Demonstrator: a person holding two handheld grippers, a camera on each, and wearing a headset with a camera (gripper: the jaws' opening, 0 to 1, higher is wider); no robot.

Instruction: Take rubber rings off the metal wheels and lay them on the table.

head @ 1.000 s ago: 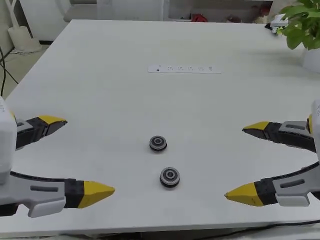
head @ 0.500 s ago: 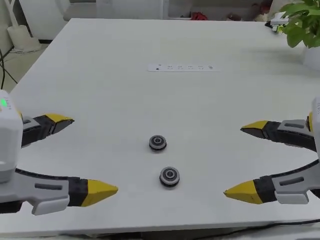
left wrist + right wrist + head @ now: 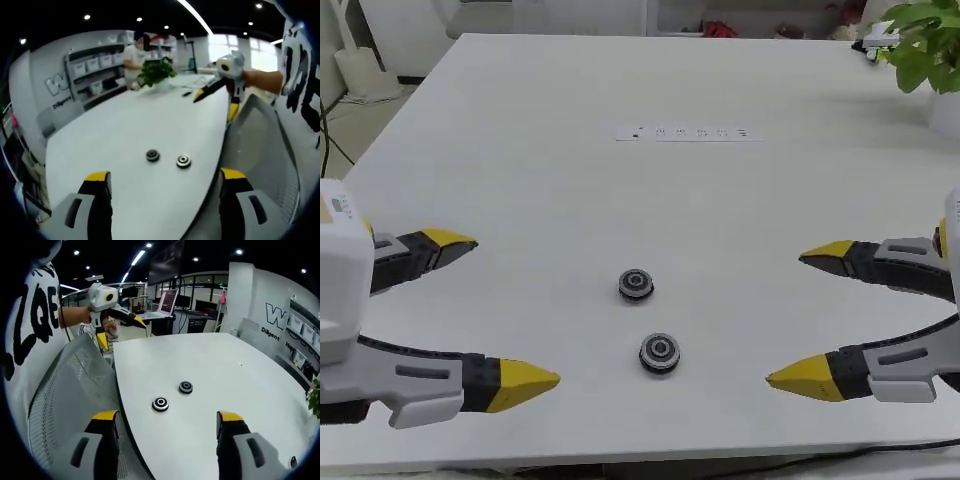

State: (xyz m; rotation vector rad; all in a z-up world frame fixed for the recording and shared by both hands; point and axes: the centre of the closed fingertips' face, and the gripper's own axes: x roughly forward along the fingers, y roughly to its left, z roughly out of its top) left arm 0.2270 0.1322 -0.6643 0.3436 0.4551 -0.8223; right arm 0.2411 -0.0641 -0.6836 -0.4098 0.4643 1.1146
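The left gripper [image 3: 510, 310] and the right gripper [image 3: 787, 318] both hold their jaws wide apart, gripping nothing. Between them, toward the near edge of the table [image 3: 550, 190], lie the far wheel [image 3: 636, 285] and the near wheel [image 3: 660, 353], close but not touching.

near wheel [image 3: 659, 354], far wheel [image 3: 636, 285], white table [image 3: 570, 200]

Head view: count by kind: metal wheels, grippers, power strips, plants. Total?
Metal wheels: 2
Grippers: 2 (left gripper, right gripper)
Power strip: 1
Potted plant: 1
Total: 6
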